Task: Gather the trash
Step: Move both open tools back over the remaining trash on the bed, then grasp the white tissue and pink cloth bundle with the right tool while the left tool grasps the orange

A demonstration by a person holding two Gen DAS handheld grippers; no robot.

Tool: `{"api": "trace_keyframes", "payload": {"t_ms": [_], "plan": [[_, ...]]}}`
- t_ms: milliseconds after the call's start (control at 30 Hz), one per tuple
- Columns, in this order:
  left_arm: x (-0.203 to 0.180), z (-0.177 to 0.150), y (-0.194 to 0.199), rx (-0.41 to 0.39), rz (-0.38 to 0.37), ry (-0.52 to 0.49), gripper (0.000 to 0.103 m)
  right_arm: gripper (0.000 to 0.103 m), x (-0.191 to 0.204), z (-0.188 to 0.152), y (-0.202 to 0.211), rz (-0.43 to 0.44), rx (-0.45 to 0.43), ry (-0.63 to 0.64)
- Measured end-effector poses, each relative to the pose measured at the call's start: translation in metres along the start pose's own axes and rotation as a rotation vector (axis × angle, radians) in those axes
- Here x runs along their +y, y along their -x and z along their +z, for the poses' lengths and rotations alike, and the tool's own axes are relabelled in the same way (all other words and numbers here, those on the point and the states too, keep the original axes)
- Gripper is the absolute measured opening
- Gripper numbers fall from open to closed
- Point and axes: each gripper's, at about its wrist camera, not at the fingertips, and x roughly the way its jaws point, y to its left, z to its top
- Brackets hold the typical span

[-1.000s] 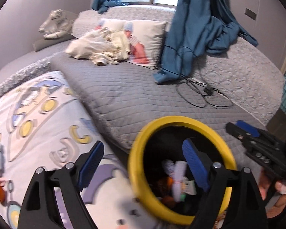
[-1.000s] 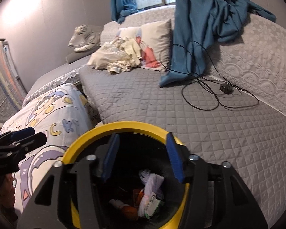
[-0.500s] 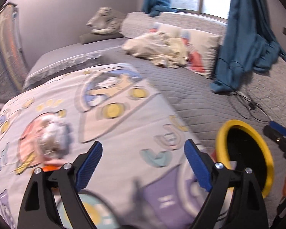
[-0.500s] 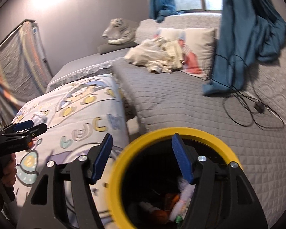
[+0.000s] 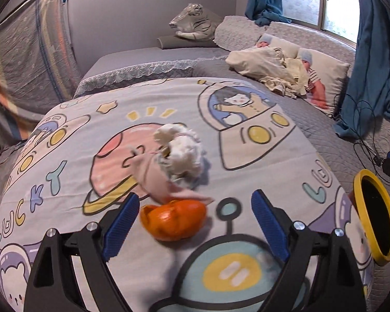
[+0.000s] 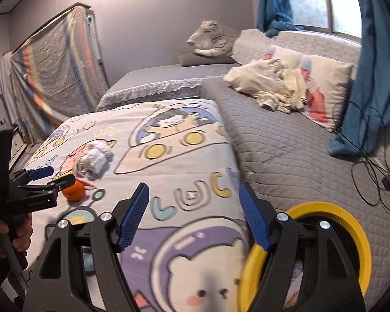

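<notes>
An orange peel lies on the cartoon-print bed cover, just ahead of my open, empty left gripper. Behind it lie a pink wrapper and a crumpled white tissue wad. The yellow-rimmed black trash bin stands at the right. In the right wrist view my right gripper is open and empty beside the bin. The left gripper shows there next to the peel and tissue.
A grey quilted bed lies to the right with a black cable, a blue curtain, a printed pillow and cream cloth. A plush tiger sits at the back. A covered frame leans at the left.
My left gripper has swung left from over the bin to the trash on the cartoon cover. My right gripper has turned left too, with the bin now at its right.
</notes>
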Motion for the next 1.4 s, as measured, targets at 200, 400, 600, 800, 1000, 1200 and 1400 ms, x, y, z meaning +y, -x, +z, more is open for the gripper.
{"api": "trace_keyframes", "payload": {"t_ms": [200, 400, 600, 800, 1000, 1200, 1400], "plan": [[0.021, -0.012, -0.004, 0.024, 0.017, 0.003, 0.084, 0.069, 0.026, 0.006, -0.014, 0.036, 0.022, 0.038], [0.034, -0.017, -0.011, 0.048, 0.007, 0.029, 0.084, 0.069, 0.044, 0.014, -0.03, 0.074, 0.048, 0.064], [0.036, -0.021, -0.017, 0.062, -0.016, 0.048, 0.084, 0.069, 0.074, 0.027, -0.062, 0.184, 0.126, 0.113], [0.04, -0.021, -0.024, 0.072, -0.025, 0.076, 0.084, 0.07, 0.114, 0.048, -0.104, 0.326, 0.238, 0.177], [0.046, -0.021, -0.029, 0.082, -0.032, 0.1, 0.084, 0.07, 0.143, 0.06, -0.145, 0.401, 0.364, 0.217], [0.048, -0.02, -0.031, 0.085, -0.052, 0.12, 0.084, 0.074, 0.169, 0.06, -0.164, 0.44, 0.446, 0.271], [0.052, -0.023, -0.033, 0.083, -0.069, 0.142, 0.084, 0.075, 0.188, 0.062, -0.177, 0.435, 0.498, 0.326]]}}
